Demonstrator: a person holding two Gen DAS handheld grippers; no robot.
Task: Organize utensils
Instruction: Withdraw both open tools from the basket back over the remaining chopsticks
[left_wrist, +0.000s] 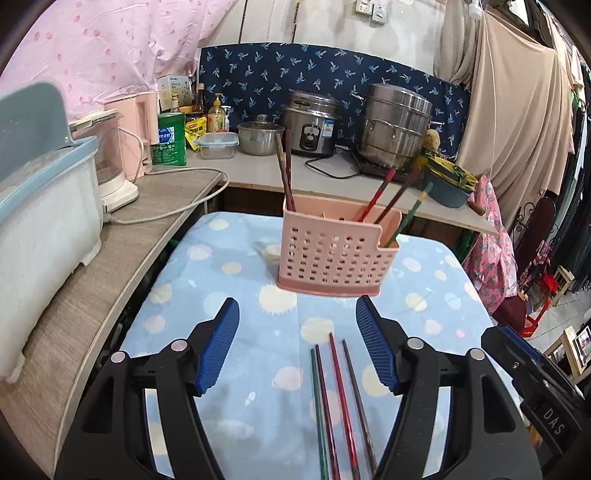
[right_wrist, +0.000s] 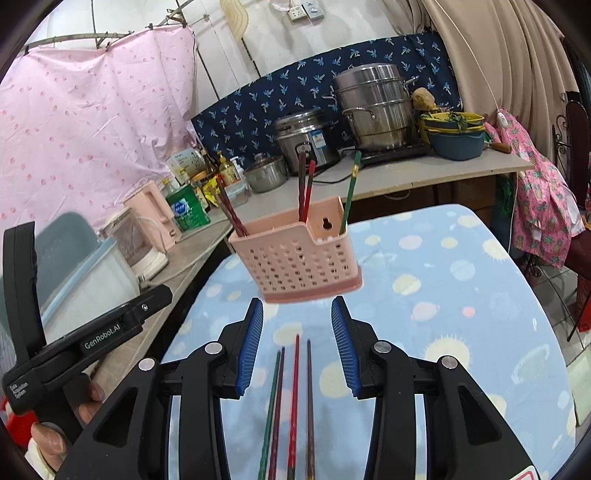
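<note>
A pink perforated utensil holder stands on the blue patterned cloth, with several chopsticks standing in it. Several loose chopsticks lie side by side on the cloth, nearer than the holder. My left gripper is open and empty, above the loose chopsticks. My right gripper is open and empty, also above them. The left gripper's body shows at the left of the right wrist view.
A wooden counter runs along the left with a white-and-blue bin and a pink kettle. Behind the cloth, a shelf holds a rice cooker, a steel steamer pot, bottles and stacked bowls.
</note>
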